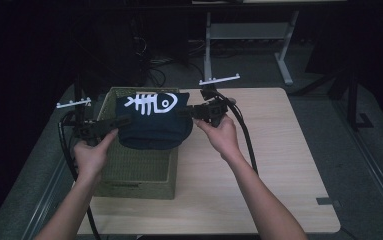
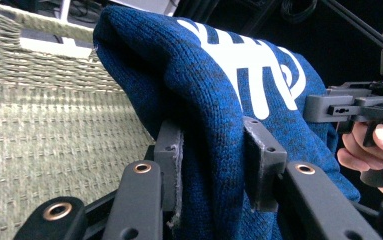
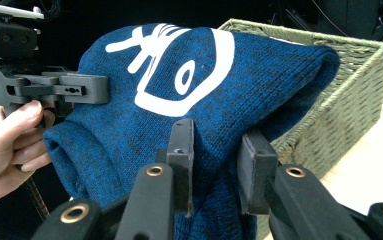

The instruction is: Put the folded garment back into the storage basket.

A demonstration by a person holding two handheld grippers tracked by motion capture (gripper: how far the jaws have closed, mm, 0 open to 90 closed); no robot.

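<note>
A folded dark blue knit sweater (image 1: 154,122) with a white fish-skeleton print hangs over the green woven basket (image 1: 139,170), held at both ends. My left gripper (image 1: 113,122) is shut on its left side; in the left gripper view the pads pinch a thick fold of the sweater (image 2: 214,100), left gripper (image 2: 214,165). My right gripper (image 1: 188,113) is shut on the right side; in the right gripper view its jaws clamp the knit sweater (image 3: 204,85), right gripper (image 3: 215,165). The basket (image 3: 339,100) lies just behind and under the cloth.
The basket (image 2: 44,130) sits on the left part of a light wooden table (image 1: 279,160). A metal desk frame (image 1: 249,35) and cables stand beyond the table's far edge. Dark floor surrounds the table.
</note>
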